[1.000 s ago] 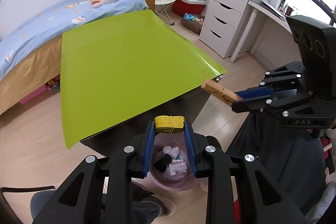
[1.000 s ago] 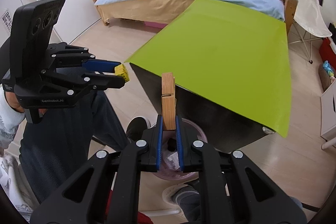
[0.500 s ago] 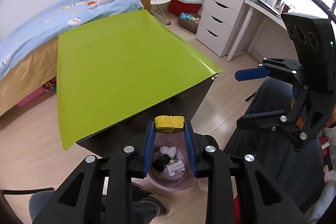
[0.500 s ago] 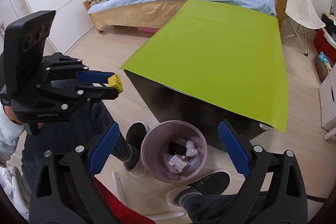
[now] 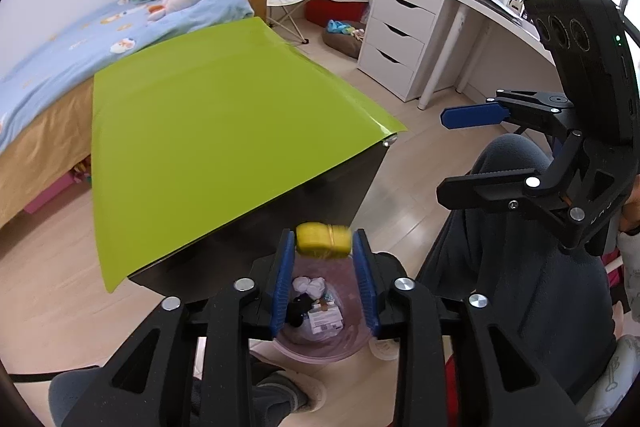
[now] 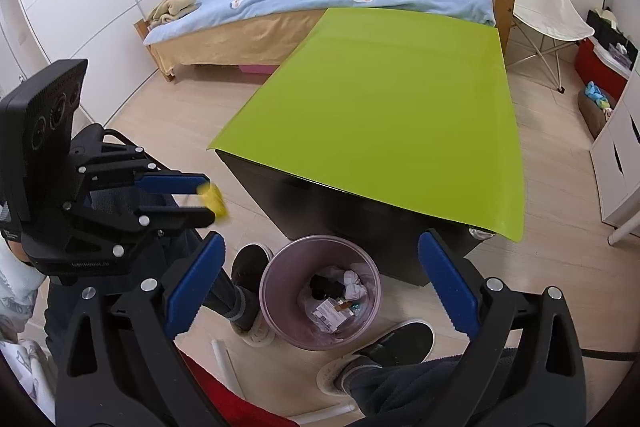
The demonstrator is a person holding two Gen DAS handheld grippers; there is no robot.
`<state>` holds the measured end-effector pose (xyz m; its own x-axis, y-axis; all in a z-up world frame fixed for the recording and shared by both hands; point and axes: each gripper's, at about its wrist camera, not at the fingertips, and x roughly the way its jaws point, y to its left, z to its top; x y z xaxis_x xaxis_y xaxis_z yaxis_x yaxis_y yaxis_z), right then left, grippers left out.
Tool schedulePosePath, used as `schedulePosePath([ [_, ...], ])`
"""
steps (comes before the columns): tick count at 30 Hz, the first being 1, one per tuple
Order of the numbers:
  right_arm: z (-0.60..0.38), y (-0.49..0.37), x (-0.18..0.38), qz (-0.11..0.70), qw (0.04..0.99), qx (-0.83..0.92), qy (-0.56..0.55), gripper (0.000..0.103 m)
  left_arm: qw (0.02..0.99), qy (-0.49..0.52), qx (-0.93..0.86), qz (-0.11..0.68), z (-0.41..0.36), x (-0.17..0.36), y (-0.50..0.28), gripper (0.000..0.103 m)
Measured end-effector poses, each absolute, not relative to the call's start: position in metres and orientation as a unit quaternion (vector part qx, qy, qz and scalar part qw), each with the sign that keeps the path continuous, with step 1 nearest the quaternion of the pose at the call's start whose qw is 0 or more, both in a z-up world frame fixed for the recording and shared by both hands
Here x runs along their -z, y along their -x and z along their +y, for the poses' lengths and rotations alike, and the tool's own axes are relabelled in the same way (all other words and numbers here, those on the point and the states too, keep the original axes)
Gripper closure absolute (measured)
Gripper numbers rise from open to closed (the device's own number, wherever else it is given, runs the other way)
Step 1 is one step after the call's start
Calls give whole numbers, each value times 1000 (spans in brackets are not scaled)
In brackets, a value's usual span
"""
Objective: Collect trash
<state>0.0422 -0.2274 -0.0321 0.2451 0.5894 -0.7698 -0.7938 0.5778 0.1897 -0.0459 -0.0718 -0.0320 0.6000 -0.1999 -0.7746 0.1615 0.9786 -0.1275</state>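
Yellow block (image 5: 323, 241) sat motion-blurred at the left gripper's (image 5: 324, 267) fingertips; hold unconfirmed. It hung above the pink bin (image 6: 320, 293). Right gripper (image 6: 320, 279) was spread wide, empty.

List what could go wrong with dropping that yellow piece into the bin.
1. The yellow block sits at the very tips of the left gripper, and the right wrist view shows it off to one side of the pink trash bin; released there, it may land on the floor.
2. The person's shoes flank the bin, so a foot could knock it.
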Motion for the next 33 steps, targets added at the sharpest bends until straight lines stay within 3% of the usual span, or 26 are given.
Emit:
schedulePosePath([
  [3, -230, -42, 32, 426, 780, -443, 117, 6, 896, 28, 97, 432, -71, 33, 46, 34],
  [5, -231, -42, 32, 426, 781, -442, 115, 6, 898, 31, 92, 429, -70, 33, 46, 25],
  [11, -231, -41, 33, 424, 788, -433, 109, 3, 902, 42, 77, 423, -63, 32, 45, 9],
  [33, -205, -89, 2, 389, 831, -387, 90, 3, 922, 69, -7, 380, -11, 1, 13, 8],
])
